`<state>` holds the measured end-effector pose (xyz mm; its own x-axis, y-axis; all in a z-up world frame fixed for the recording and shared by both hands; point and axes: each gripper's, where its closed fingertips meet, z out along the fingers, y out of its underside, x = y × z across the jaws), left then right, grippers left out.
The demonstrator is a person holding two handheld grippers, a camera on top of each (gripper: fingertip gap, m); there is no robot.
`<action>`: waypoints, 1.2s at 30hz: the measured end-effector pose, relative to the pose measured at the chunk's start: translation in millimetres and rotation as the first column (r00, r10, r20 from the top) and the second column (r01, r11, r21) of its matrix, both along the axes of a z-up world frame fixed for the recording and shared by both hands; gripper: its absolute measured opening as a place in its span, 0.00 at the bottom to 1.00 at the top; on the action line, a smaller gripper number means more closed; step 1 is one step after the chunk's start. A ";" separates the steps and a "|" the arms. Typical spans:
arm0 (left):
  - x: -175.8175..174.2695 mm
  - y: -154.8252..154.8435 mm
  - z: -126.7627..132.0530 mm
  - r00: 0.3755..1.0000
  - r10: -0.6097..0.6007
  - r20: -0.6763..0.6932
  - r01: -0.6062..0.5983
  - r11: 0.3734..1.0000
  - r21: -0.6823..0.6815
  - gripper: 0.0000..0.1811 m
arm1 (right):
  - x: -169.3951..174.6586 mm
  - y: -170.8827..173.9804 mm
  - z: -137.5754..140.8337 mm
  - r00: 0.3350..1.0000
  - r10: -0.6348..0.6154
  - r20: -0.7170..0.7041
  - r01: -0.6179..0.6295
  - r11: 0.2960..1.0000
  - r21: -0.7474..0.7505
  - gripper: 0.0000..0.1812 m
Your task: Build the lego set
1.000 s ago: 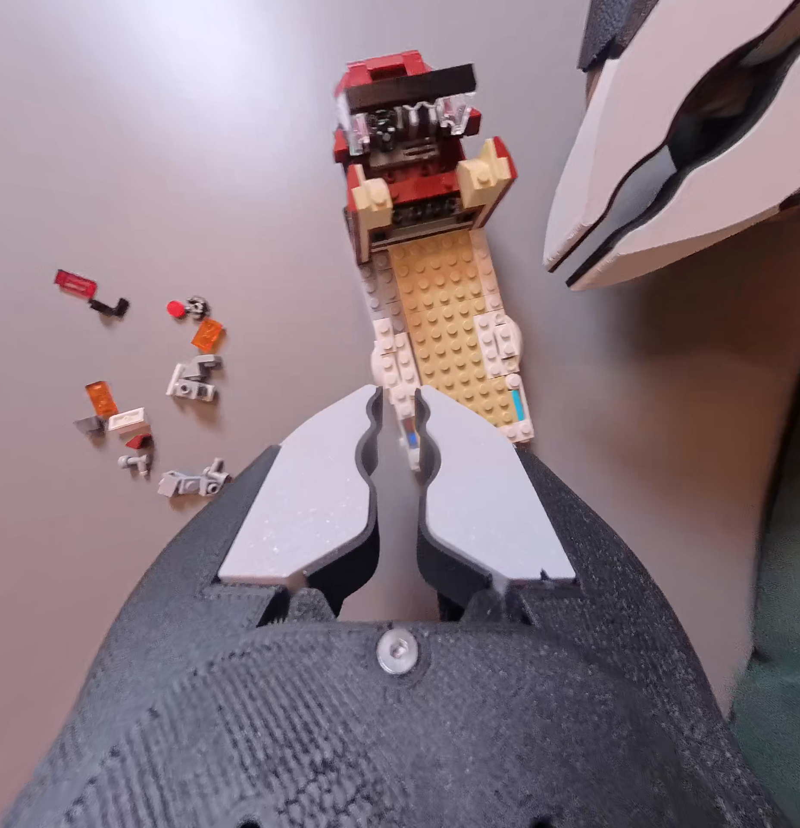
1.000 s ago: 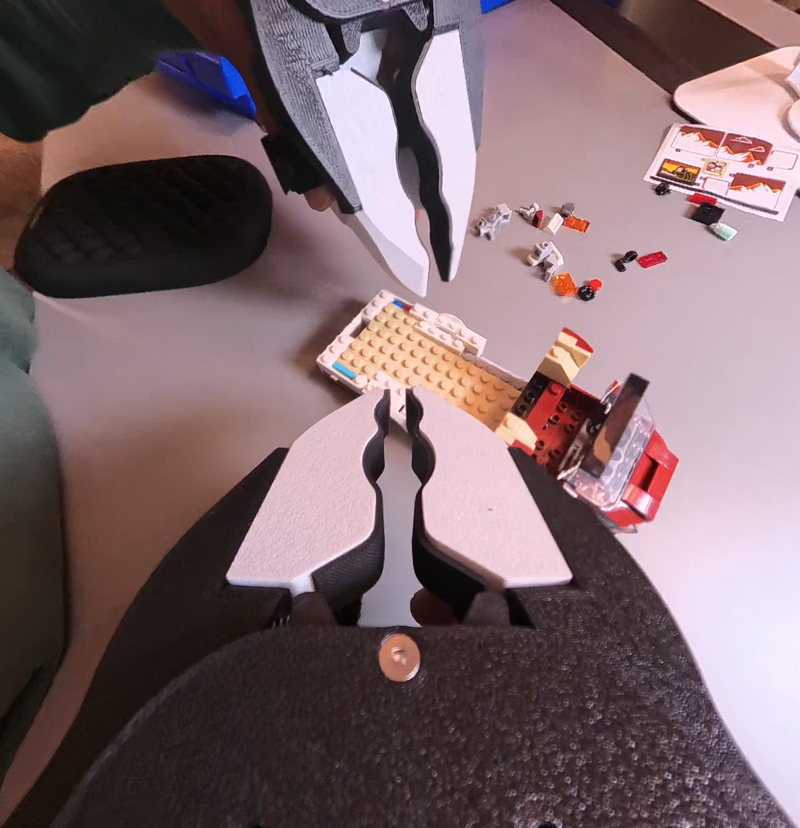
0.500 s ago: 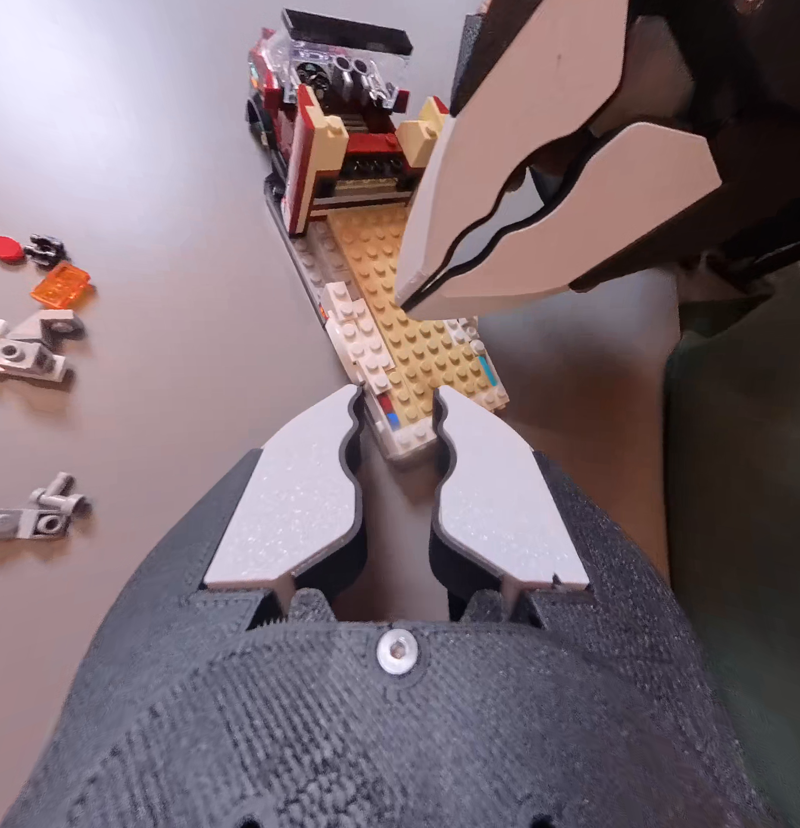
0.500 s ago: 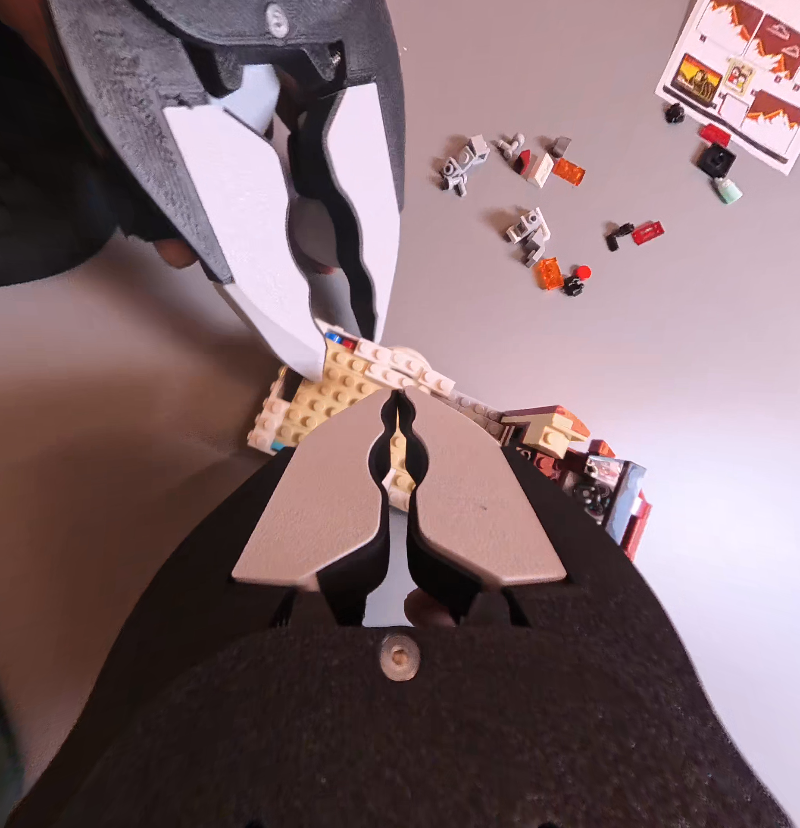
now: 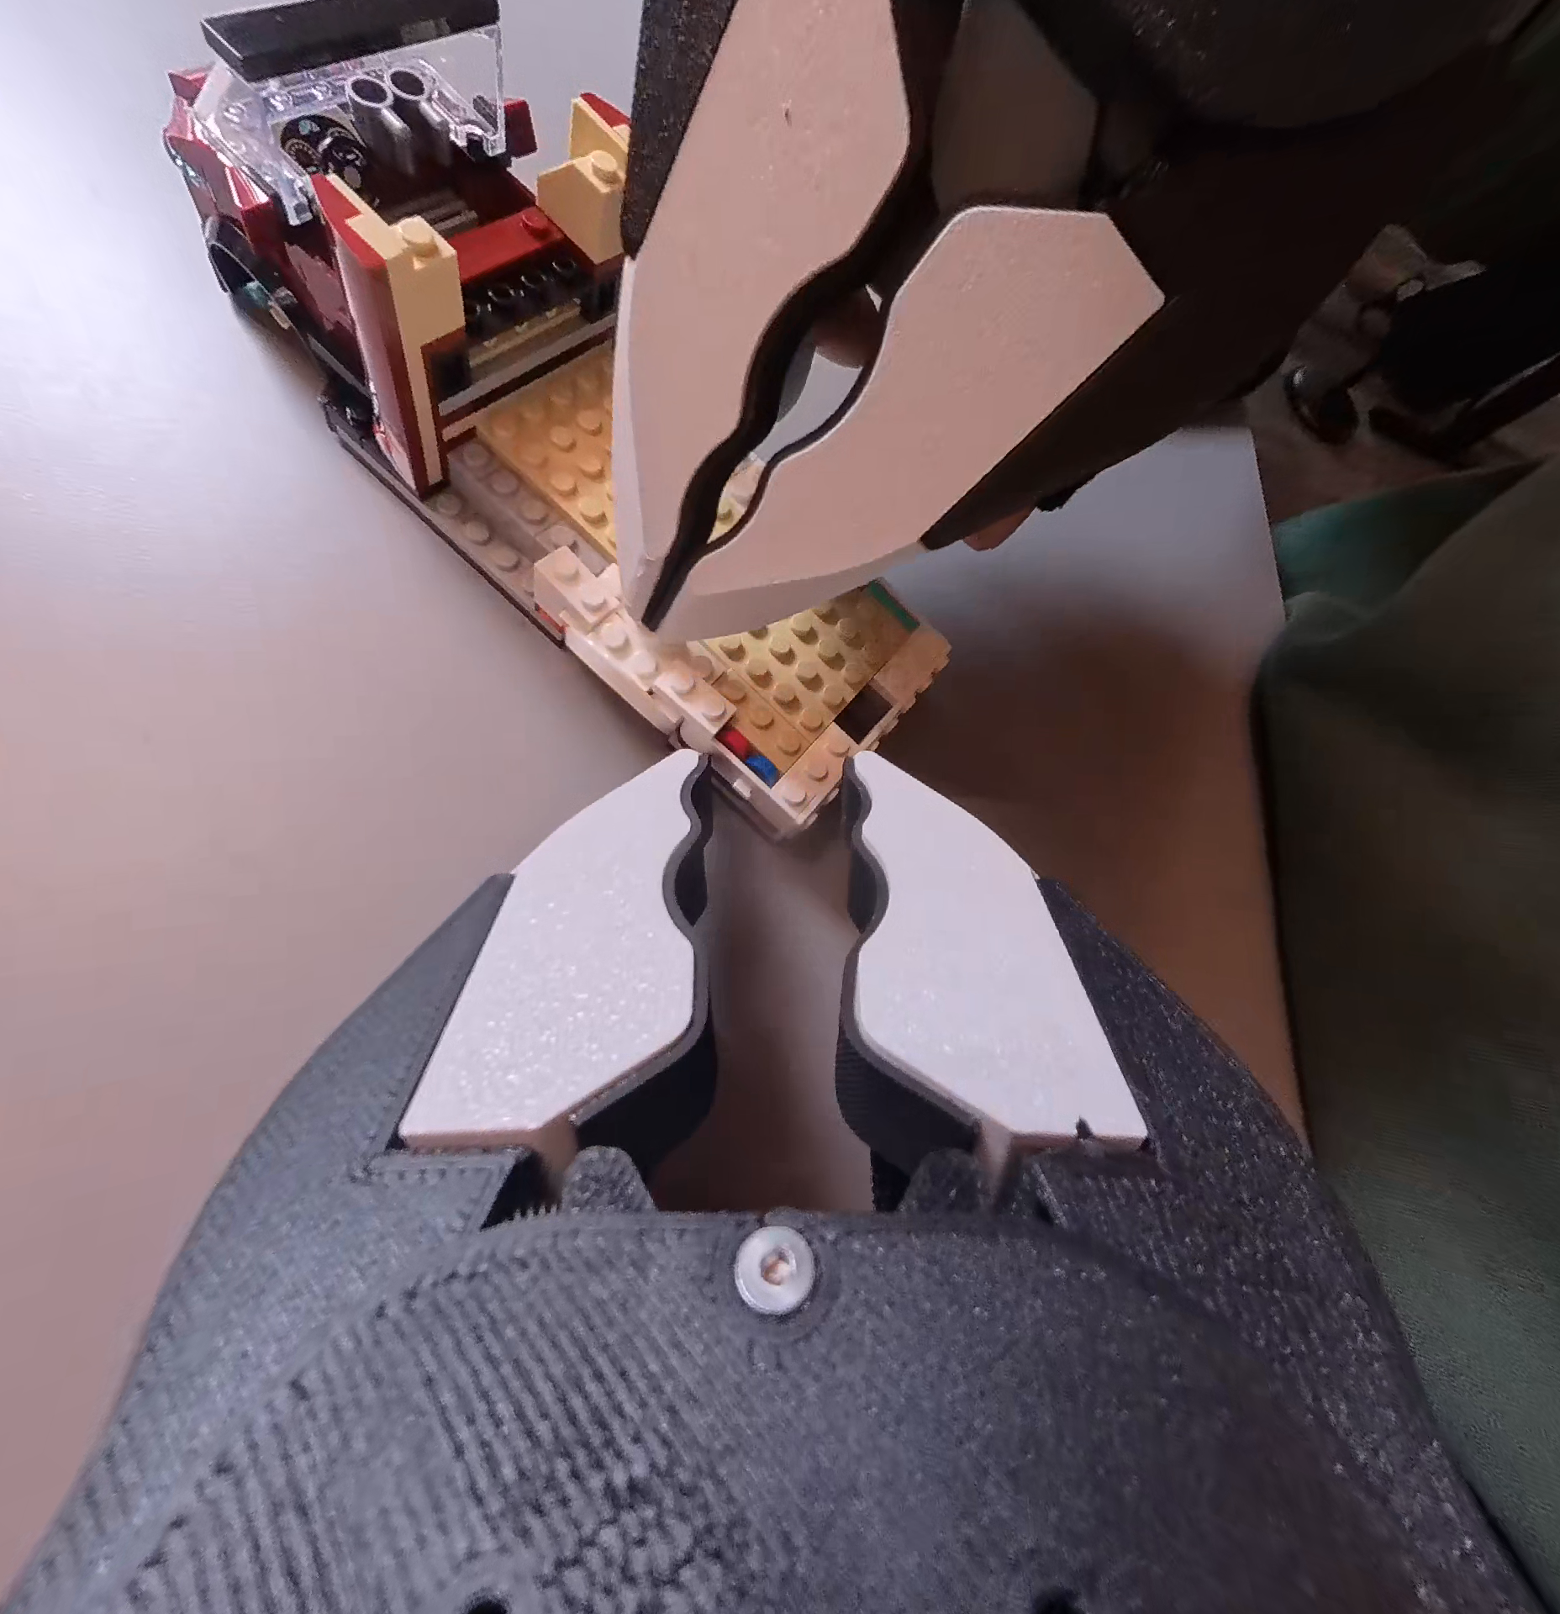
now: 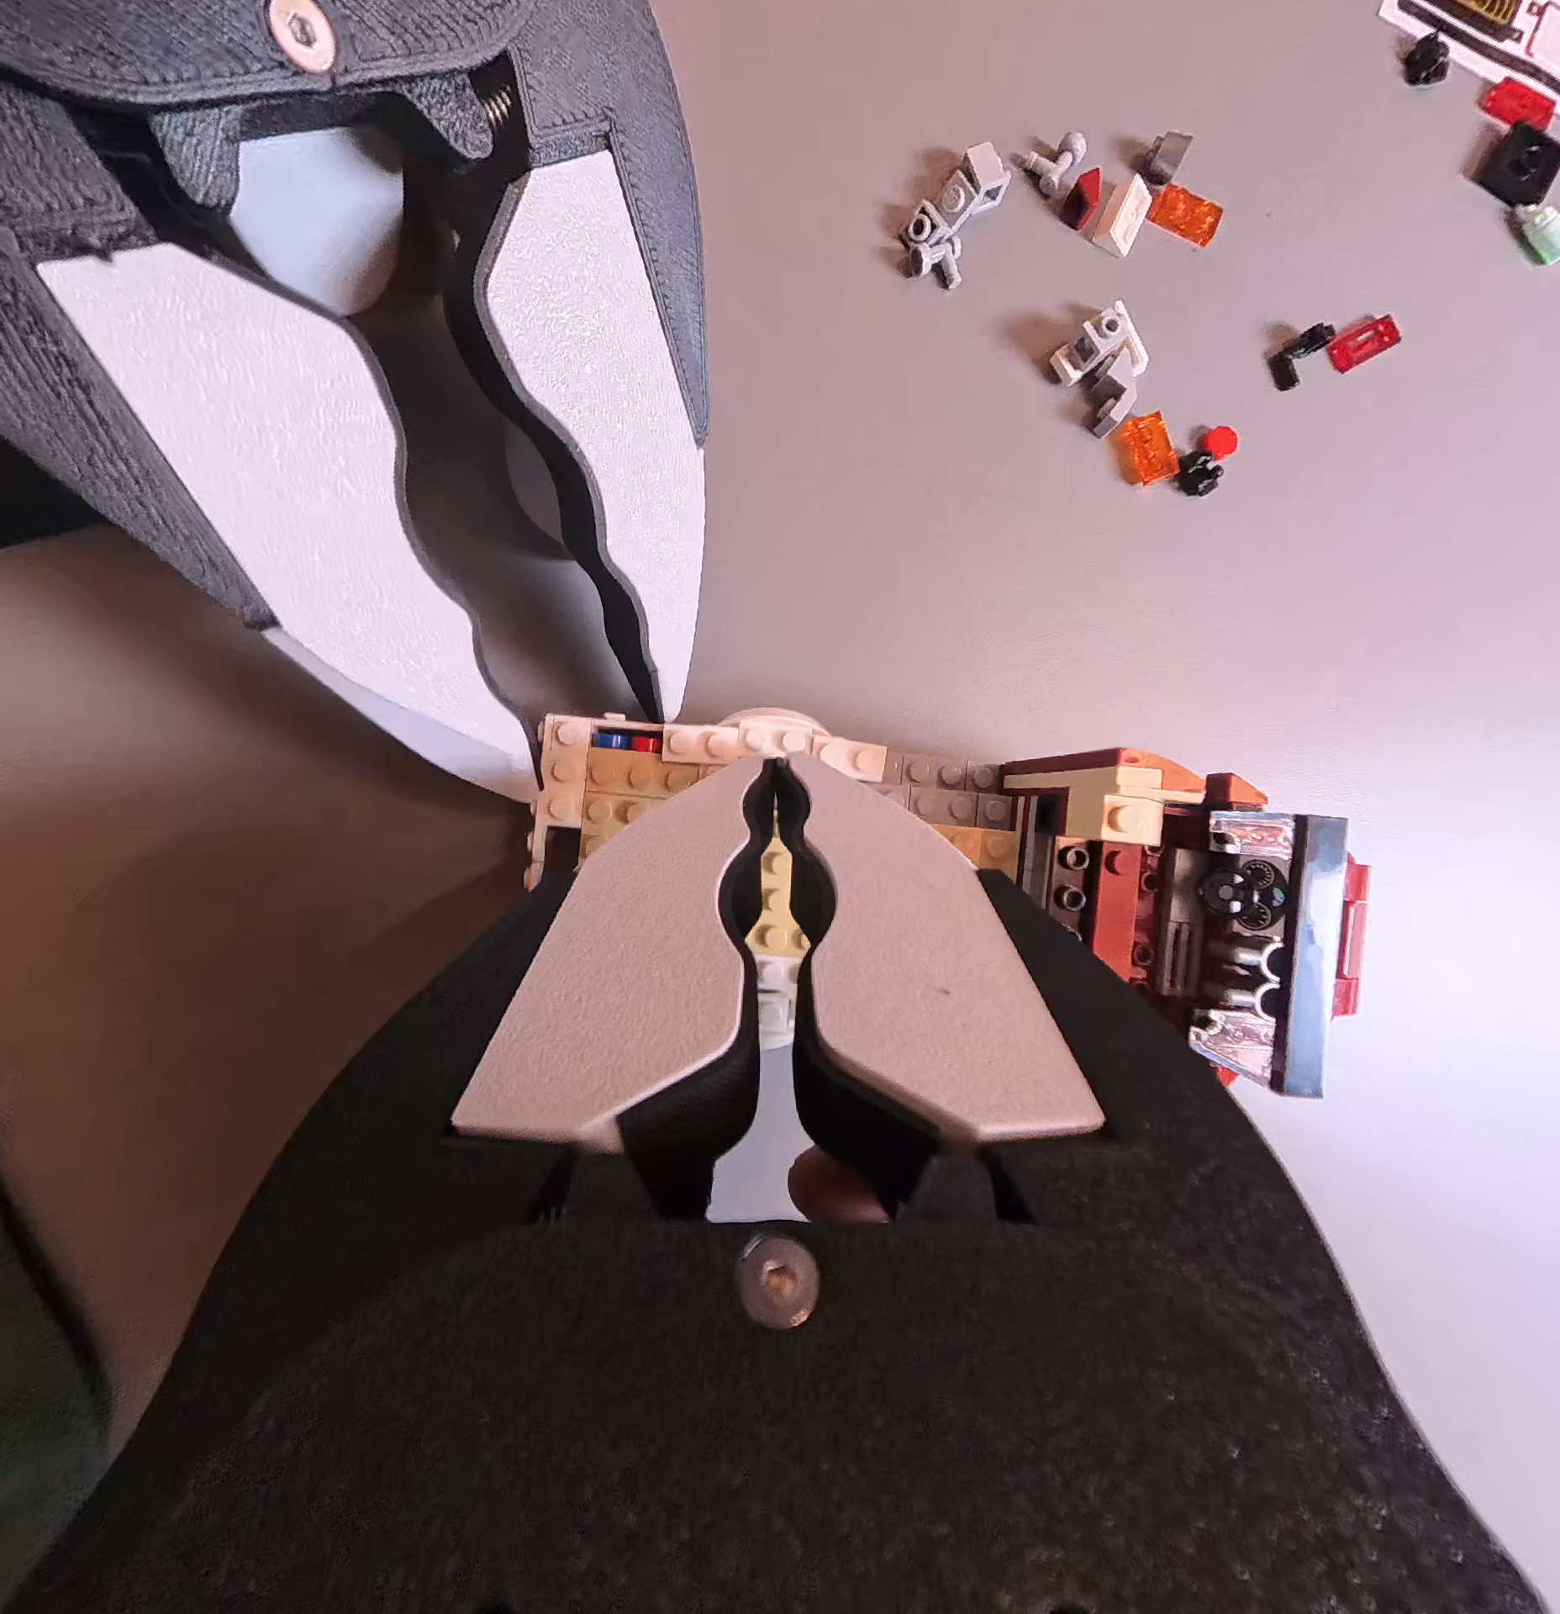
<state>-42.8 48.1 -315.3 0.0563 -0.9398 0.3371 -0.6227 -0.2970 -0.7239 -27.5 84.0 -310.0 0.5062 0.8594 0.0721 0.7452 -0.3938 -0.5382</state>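
Both claws are at the rear of the half-built Lego truck [image 5: 584, 454], which lies on the grey table [image 5: 148, 699]. Our left gripper [image 5: 772, 777] is spread partway, with the white back corner of the tan studded bed [image 5: 785, 690] sitting between its tips; we cannot tell whether either finger is actually touching it. Our right gripper [image 6: 776, 769] is pinched nearly closed with nothing between the fingers, its tips bearing down on the white plates [image 5: 637, 655] along the bed's edge.

We judge the truck light and rigid, but held together only by stud friction, so it is fragile at the seams. The clear windscreen [image 5: 349, 105] and the dark red cab [image 6: 1143, 873] look easiest to knock loose. Best to grip the bed by its flat side walls and press straight down over the studs.

Small loose pieces [image 6: 1108, 367] lie well apart, beyond the truck.
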 end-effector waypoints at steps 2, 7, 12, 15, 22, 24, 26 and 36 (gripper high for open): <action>0.9 -0.8 -0.2 1.000 0.000 0.000 0.001 1.000 0.006 0.16 | 1.1 0.6 -0.6 1.000 0.001 0.011 -0.001 1.000 -0.003 0.00; 1.9 -2.3 -0.5 1.000 -0.003 0.002 0.003 1.000 0.010 0.15 | 2.7 -1.3 -1.2 0.999 0.019 0.045 -0.018 1.000 -0.025 0.00; 3.4 -3.0 -0.8 1.000 0.007 0.002 -0.007 1.000 0.021 0.15 | 5.9 -3.3 -1.7 0.998 0.032 0.052 -0.030 0.999 -0.040 0.00; 4.5 -3.3 -0.8 1.000 0.016 0.003 -0.016 1.000 0.023 0.14 | 9.0 -5.0 -2.1 0.999 0.030 0.041 -0.028 0.999 -0.042 0.00; 7.4 -5.5 -0.4 1.000 0.026 0.006 -0.026 0.999 0.028 0.12 | 9.6 -7.0 -2.0 1.000 0.017 -0.018 -0.017 1.000 0.011 0.00; 7.7 -6.1 -0.3 1.000 0.026 0.005 -0.026 0.999 0.021 0.12 | 10.0 -7.3 -1.4 0.999 0.001 -0.036 0.000 1.000 0.010 0.00; 7.5 -6.5 -0.4 1.000 0.023 0.002 -0.023 1.000 0.021 0.13 | 12.0 -7.6 -1.0 0.999 -0.011 -0.039 0.011 1.000 0.002 0.00; 17.5 -7.6 0.5 0.999 0.047 0.021 -0.048 0.998 0.035 0.14 | 20.7 -9.7 -1.5 1.000 -0.007 -0.017 0.007 1.000 -0.009 0.00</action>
